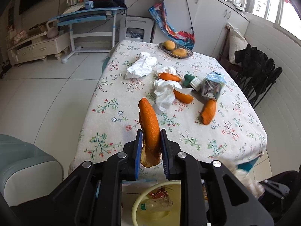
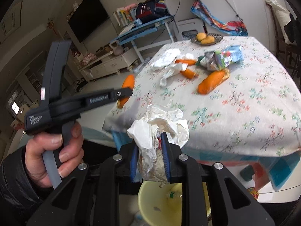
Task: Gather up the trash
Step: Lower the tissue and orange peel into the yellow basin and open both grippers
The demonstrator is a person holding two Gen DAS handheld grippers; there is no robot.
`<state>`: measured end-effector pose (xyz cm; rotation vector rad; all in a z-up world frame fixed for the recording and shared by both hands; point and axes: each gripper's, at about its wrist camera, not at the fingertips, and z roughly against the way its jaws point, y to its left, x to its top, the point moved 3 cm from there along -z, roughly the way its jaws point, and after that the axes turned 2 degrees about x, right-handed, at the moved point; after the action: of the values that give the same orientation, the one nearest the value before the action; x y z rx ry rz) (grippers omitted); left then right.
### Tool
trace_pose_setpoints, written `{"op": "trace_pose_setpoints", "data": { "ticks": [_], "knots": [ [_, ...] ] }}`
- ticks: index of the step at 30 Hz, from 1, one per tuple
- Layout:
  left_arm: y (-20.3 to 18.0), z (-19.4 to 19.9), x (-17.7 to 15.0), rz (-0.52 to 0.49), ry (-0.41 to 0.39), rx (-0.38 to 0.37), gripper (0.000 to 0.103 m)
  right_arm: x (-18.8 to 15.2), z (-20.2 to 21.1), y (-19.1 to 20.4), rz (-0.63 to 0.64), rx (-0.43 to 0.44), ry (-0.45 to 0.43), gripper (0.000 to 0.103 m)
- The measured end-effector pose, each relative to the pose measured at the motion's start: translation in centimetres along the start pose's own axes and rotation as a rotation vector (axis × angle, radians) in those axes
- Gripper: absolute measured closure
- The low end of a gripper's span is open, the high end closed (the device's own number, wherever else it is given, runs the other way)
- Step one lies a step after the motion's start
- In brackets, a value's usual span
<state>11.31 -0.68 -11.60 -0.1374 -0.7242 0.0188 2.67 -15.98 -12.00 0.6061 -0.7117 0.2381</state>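
Observation:
My left gripper (image 1: pixel 150 133) is shut on a long orange peel (image 1: pixel 149 124), held above the near table edge; it also shows from the side in the right wrist view (image 2: pixel 126 92). My right gripper (image 2: pixel 148 137) is shut on a crumpled white paper wad (image 2: pixel 160 124), above a yellow bin (image 2: pixel 150 203). The bin (image 1: pixel 137 201) holds a plastic bottle (image 1: pixel 156 205). On the floral tablecloth (image 1: pixel 188 131) lie more orange peels (image 1: pixel 208 112), crumpled tissues (image 1: pixel 141 66), a green item (image 1: pixel 190 80) and a crushed carton (image 1: pixel 213 86).
A fruit basket (image 1: pixel 175 50) with two yellow fruits stands at the table's far end. A dark chair (image 1: pixel 257 71) is on the right, a pale seat (image 1: pixel 24 165) at the near left, a blue desk (image 1: pixel 90 17) beyond.

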Motion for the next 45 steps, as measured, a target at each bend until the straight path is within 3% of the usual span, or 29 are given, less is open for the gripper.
{"op": "trace_pose_setpoints", "data": {
  "ticks": [11, 19, 27, 36, 45],
  "knots": [
    [-1.0, 1.9, -2.2, -0.039, -0.003, -0.025, 0.085, -4.5, -3.4, 0.4, -0.048, 0.021, 0.219, 0.078],
    [-1.1, 2.9, -3.4, -0.049, 0.003, -0.038, 0.085, -6.3, -4.2, 0.1, -0.077, 0.004, 0.299, 0.077],
    [-1.9, 3.4, -4.9, -0.081, 0.028, -0.056, 0.085, -7.4, -4.8, -0.6, -0.105, -0.035, 0.36, 0.064],
    [-3.5, 2.9, -7.8, -0.158, 0.111, -0.073, 0.085, -6.5, -2.9, -2.6, -0.159, -0.122, 0.279, 0.055],
    [-6.3, 1.4, -11.7, -0.304, 0.268, -0.092, 0.085, -3.5, 2.1, -3.9, -0.185, -0.224, -0.02, 0.046]
  ]
}}
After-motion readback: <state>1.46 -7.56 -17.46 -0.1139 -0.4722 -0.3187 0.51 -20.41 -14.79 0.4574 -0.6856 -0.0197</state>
